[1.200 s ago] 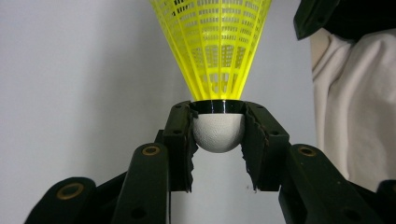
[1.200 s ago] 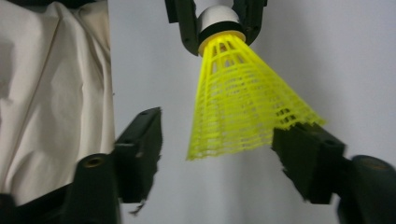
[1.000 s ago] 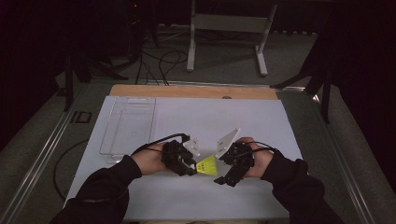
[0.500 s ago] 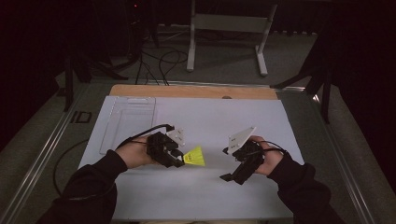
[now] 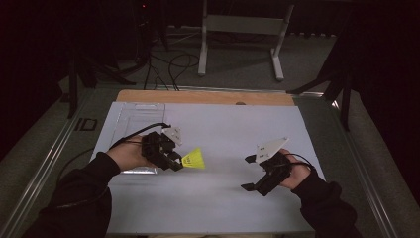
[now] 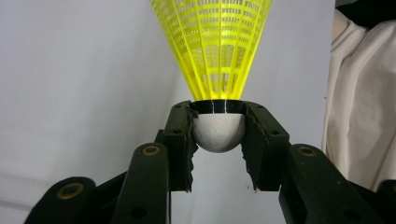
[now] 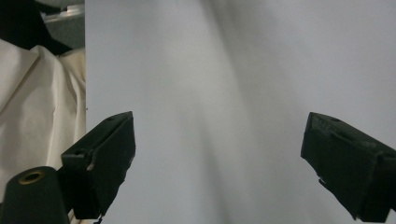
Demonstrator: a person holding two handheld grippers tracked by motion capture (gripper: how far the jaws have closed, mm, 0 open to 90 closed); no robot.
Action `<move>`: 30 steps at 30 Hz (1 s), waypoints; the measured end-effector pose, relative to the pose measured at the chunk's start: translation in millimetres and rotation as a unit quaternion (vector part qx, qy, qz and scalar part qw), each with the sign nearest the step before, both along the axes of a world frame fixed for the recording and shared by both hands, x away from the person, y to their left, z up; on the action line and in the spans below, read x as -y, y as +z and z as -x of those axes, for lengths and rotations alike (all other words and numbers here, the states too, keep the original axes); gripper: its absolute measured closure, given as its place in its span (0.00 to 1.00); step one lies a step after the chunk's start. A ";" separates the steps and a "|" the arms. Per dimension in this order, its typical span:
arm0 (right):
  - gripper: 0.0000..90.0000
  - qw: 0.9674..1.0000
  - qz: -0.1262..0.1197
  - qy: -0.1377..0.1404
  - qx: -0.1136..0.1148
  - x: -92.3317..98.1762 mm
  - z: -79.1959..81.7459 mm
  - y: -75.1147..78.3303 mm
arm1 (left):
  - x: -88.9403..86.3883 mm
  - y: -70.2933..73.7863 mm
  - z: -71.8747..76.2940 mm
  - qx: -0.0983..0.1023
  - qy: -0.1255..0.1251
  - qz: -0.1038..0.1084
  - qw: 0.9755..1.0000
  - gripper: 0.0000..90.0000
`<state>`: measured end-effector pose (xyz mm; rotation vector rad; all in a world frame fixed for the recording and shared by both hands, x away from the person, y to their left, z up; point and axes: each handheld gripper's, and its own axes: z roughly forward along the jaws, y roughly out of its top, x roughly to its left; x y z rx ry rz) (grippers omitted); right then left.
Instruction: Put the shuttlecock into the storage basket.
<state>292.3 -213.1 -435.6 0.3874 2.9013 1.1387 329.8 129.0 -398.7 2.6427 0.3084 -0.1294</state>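
Observation:
A yellow shuttlecock (image 5: 194,159) with a white cork is held a little above the white table sheet (image 5: 223,129), its skirt pointing right. My left gripper (image 5: 178,162) is shut on the cork. In the left gripper view the two pads (image 6: 182,140) clamp the cork (image 6: 218,133) from both sides, and the yellow skirt (image 6: 212,51) fans out beyond them. My right gripper (image 5: 248,173) is over the right part of the sheet, well apart from the shuttlecock. Its jaws have just been opening and stand wide, with nothing between them (image 7: 219,158).
A clear plastic box (image 5: 131,119) lies at the sheet's far left, behind my left hand. A wooden strip (image 5: 208,96) runs along the far edge. A metal stand (image 5: 242,25) and cables are on the floor beyond. Cream cloth (image 6: 359,93) lies past the sheet's edge.
The two grippers were close together at the shuttlecock in the middle. They have drawn apart: the left went left with the shuttlecock, the right went right with nothing in it.

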 end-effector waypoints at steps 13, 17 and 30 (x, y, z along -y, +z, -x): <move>0.12 0.996 -0.061 -0.057 0.020 33.3 12.4 -15.0 | -31.8 14.3 -7.7 -0.010 0.053 -0.004 0.999 0.73; 0.11 0.995 -0.068 -0.071 0.014 41.5 15.7 -23.5 | -44.0 18.2 -10.7 -0.008 0.068 -0.003 0.998 0.73; 0.12 0.990 -0.098 -0.100 0.033 56.3 27.4 -35.9 | -82.2 27.9 -22.2 -0.022 0.135 0.008 0.991 0.73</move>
